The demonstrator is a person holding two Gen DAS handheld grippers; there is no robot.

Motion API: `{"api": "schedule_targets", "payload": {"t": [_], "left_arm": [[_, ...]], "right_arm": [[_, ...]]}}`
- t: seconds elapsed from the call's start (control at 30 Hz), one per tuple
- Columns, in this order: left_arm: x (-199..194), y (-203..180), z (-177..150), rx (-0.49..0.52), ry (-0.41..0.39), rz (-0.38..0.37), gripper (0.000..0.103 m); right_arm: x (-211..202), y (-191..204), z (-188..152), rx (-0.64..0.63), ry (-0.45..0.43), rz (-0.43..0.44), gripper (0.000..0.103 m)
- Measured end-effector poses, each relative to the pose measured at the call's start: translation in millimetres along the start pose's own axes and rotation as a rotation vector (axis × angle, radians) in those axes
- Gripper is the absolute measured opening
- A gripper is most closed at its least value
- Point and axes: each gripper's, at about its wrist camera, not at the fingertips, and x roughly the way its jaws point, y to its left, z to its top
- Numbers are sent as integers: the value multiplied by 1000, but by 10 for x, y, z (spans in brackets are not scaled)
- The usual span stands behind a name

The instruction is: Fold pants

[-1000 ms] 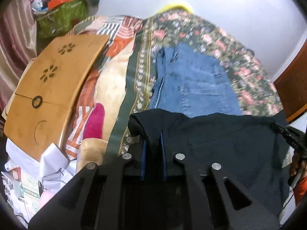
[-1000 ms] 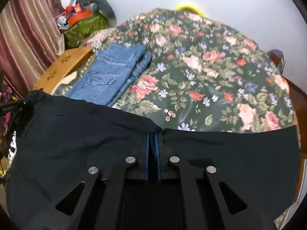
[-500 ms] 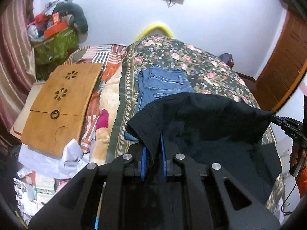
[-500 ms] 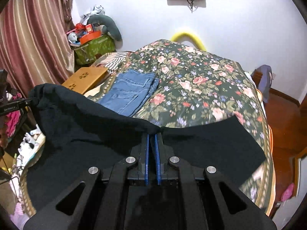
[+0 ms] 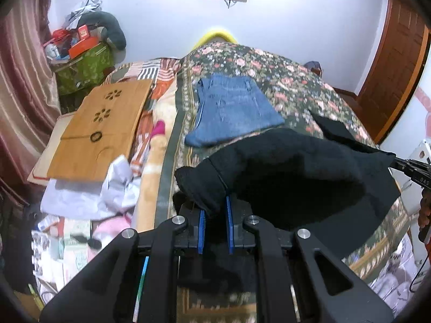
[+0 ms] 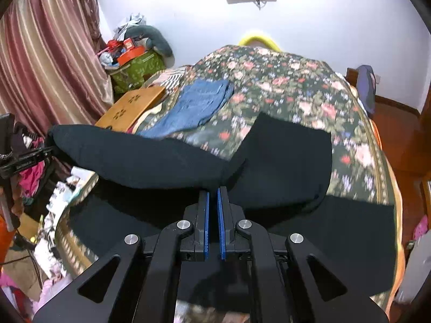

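Note:
Black pants [image 5: 291, 172] hang between my two grippers above the near end of the bed. My left gripper [image 5: 214, 202] is shut on one corner of their top edge. My right gripper [image 6: 212, 191] is shut on the other corner, and the black pants [image 6: 282, 158] drape from it onto the floral bedspread [image 6: 296, 86]. The right gripper's tip shows at the right edge of the left wrist view [image 5: 409, 165]. The left gripper's tip shows at the left of the right wrist view [image 6: 29, 158].
Folded blue jeans [image 5: 231, 110] lie on the bedspread [image 5: 296, 80] beyond the black pants. A wooden lap table [image 5: 102, 129] and loose cloths lie on the left side. A green bag [image 5: 80, 67] stands in the corner, a curtain [image 6: 48, 62] on the left, a wooden door [image 5: 390, 70] on the right.
Both grippers have lifted and pulled back toward the foot of the bed with the black pants. More of the room and wall now shows, and the pants sag between them.

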Motion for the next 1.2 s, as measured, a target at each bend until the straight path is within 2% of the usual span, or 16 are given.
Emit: {"api": "schedule_targets", "payload": {"t": [0.13,0.27,0.43,0.6,0.7,0.77,0.8,0.9,1.03,1.07,1.1,1.13,1.17,1.2], "left_arm": [[15,67,-317,-36,49,-31,12],[92,50,-607,-37,89,-5,9],[260,191,-898,-95,166,0,5],[315,306,-988,-87,199,95,5],[236,368,-927,-74,170,154,5],[170,397,-849,-73,150,158,7],[131,399,-788,-74,135,156,8],[73,347,-574,-80,104,125,16],[109,192,-283,-93,69,100,57],[131,150,-201,-98,57,95,65],[160,103,-113,-103,46,86,67],[194,53,-33,-102,40,73,70],[238,-1,44,-98,41,62,75],[291,-65,125,-93,45,60,79]], "right_arm": [[42,129,-268,-21,47,10,5],[111,148,-477,3,74,25,5],[158,141,-625,21,101,6,5],[74,77,-648,-1,132,-15,6],[-37,-40,-618,4,120,-62,19],[-136,-135,-566,18,92,-92,37],[-185,-168,-535,21,74,-103,39],[-299,-265,-405,33,30,-134,42],[-320,-364,-149,62,-16,-144,51],[-305,-382,-92,64,-22,-146,53],[-272,-412,-19,67,-29,-144,54],[-237,-425,35,69,-32,-145,59],[-179,-458,105,73,-38,-150,70],[-124,-487,163,74,-44,-154,74]]}}
